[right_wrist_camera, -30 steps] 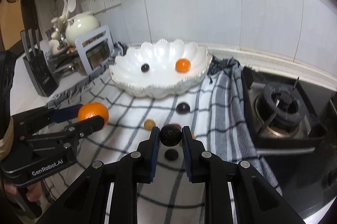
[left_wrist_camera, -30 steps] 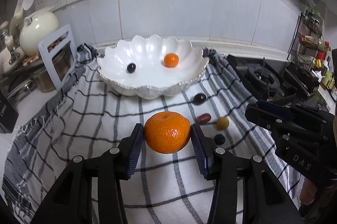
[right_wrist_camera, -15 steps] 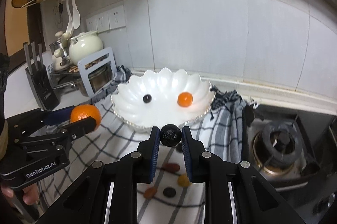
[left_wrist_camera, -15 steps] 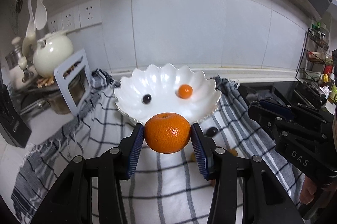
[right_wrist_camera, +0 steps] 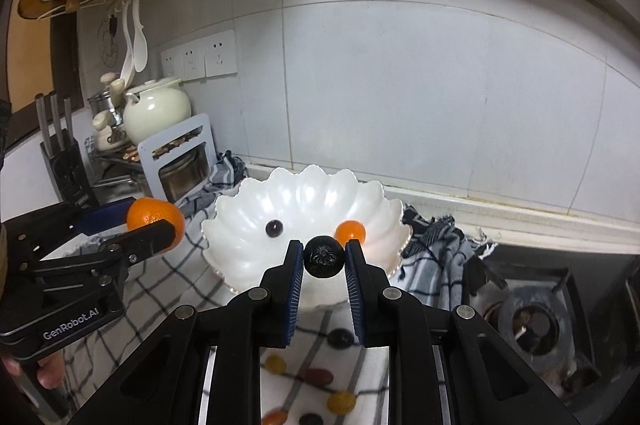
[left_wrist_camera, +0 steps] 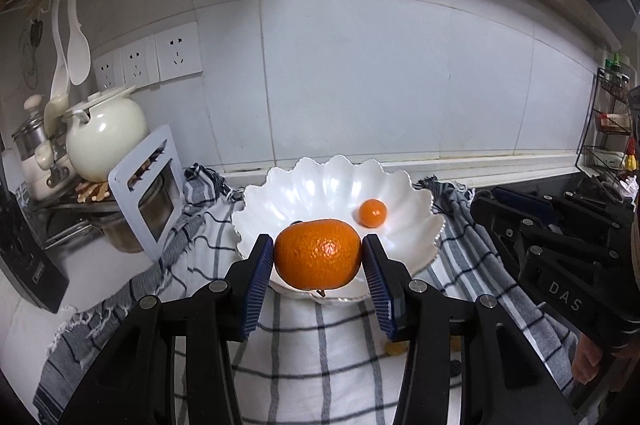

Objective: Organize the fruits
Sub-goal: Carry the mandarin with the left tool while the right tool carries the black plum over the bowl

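My left gripper (left_wrist_camera: 318, 261) is shut on a large orange mandarin (left_wrist_camera: 318, 254) and holds it in the air at the near rim of the white scalloped bowl (left_wrist_camera: 420, 225). My right gripper (right_wrist_camera: 323, 259) is shut on a small dark round fruit (right_wrist_camera: 323, 257), also raised before the bowl (right_wrist_camera: 240, 221). In the bowl lie a small orange fruit (left_wrist_camera: 372, 213) (right_wrist_camera: 350, 232) and a small dark fruit (right_wrist_camera: 274, 228). The left gripper with its mandarin (right_wrist_camera: 155, 219) shows at the left of the right wrist view.
Several small loose fruits (right_wrist_camera: 316, 375) lie on the checked cloth (left_wrist_camera: 320, 337) under the grippers. A white teapot (left_wrist_camera: 105, 135), a white frame stand (left_wrist_camera: 144, 193) and a knife block (right_wrist_camera: 64, 161) stand at the left. A gas stove (right_wrist_camera: 532, 325) is at the right.
Both grippers rose from the cloth with their fruits and moved toward the bowl. The loose fruits dropped low in view.
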`<state>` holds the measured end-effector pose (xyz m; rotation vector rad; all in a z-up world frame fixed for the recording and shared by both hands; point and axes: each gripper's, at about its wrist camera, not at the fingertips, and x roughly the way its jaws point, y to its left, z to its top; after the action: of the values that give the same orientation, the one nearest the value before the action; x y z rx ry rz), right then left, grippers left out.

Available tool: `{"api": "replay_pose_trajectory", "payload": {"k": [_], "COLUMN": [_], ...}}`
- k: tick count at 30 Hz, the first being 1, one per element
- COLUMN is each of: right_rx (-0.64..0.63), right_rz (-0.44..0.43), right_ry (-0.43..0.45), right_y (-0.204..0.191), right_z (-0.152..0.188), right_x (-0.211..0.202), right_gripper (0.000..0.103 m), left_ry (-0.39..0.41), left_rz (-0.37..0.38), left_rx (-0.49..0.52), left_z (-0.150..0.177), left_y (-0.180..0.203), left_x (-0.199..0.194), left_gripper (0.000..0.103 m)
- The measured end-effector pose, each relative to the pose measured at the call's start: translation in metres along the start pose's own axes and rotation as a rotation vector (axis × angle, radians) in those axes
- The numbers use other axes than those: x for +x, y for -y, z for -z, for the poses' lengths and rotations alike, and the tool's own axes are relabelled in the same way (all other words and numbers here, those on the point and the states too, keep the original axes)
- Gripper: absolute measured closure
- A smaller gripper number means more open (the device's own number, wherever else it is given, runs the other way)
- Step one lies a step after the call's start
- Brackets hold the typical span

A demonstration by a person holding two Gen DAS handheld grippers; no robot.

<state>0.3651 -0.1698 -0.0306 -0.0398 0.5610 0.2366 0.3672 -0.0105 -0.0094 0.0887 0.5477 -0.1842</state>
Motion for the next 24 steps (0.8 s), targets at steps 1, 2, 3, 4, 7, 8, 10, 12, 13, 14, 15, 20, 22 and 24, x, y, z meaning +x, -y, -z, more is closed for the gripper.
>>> {"api": "replay_pose_trajectory", "payload": {"k": [1, 2, 3, 4, 7, 8, 10, 12, 13, 14, 15, 20, 22, 24], "right_rx": [-0.003, -0.008, -0.010, -0.014, -0.014, -0.016, -0.016, -0.018, -0.015, -0.014, -0.014, -0.011, -0.012, -0.018], "right_rz": [0.000, -0.001, 0.003, 0.006, 0.004, 0.002, 0.007, 0.004, 0.001, -0.004, -0.005, -0.016, -0.021, -0.023], "right_ry": [-0.001, -0.006, -0.010, -0.017, -0.039, -0.046, -0.058, -0.075, -0.085, -0.092, -0.103, -0.157, -0.180, -0.210], "right_y": [0.001, 0.001, 0.002, 0.003, 0.005, 0.006, 0.007, 0.007, 0.007, 0.008, 0.008, 0.009, 0.010, 0.011], "right_z": [-0.002, -0.003, -0.005, -0.007, -0.009, -0.011, -0.013, -0.016, -0.018, -0.019, -0.020, -0.024, -0.023, -0.022], "right_x": [0.004, 0.008, 0.013, 0.019, 0.032, 0.038, 0.046, 0.055, 0.061, 0.065, 0.069, 0.095, 0.105, 0.116], "right_gripper": [0.080, 0.080, 0.080, 0.080, 0.080, 0.080, 0.080, 0.080, 0.080, 0.080, 0.080, 0.080, 0.080, 0.080], "left_ry": [-0.001, -0.002, -0.007, -0.008, -0.015, -0.018, -0.029, -0.046, -0.053, -0.060, -0.069, -0.114, -0.142, -0.168], "left_rz": [-0.003, -0.005, -0.009, -0.011, -0.024, -0.025, -0.026, -0.022, -0.020, -0.016, -0.017, -0.020, -0.020, -0.026], "left_rx": [0.002, 0.004, 0.004, 0.004, 0.007, 0.006, 0.003, -0.005, -0.008, -0.009, -0.011, -0.009, -0.008, -0.001], "left_z": [-0.001, -0.002, -0.004, -0.005, -0.009, -0.009, -0.012, -0.015, -0.016, -0.016, -0.017, -0.017, -0.016, -0.014], "left_y": [-0.001, -0.002, -0.003, -0.003, -0.004, -0.005, -0.008, -0.011, -0.013, -0.013, -0.015, -0.019, -0.020, -0.020], "left_x": [0.002, 0.005, 0.009, 0.011, 0.020, 0.024, 0.032, 0.042, 0.045, 0.049, 0.055, 0.083, 0.097, 0.110], "left_gripper": [0.058, 0.058, 0.058, 0.058, 0.058, 0.058, 0.058, 0.058, 0.058, 0.058, 0.058, 0.058, 0.058, 0.059]}}
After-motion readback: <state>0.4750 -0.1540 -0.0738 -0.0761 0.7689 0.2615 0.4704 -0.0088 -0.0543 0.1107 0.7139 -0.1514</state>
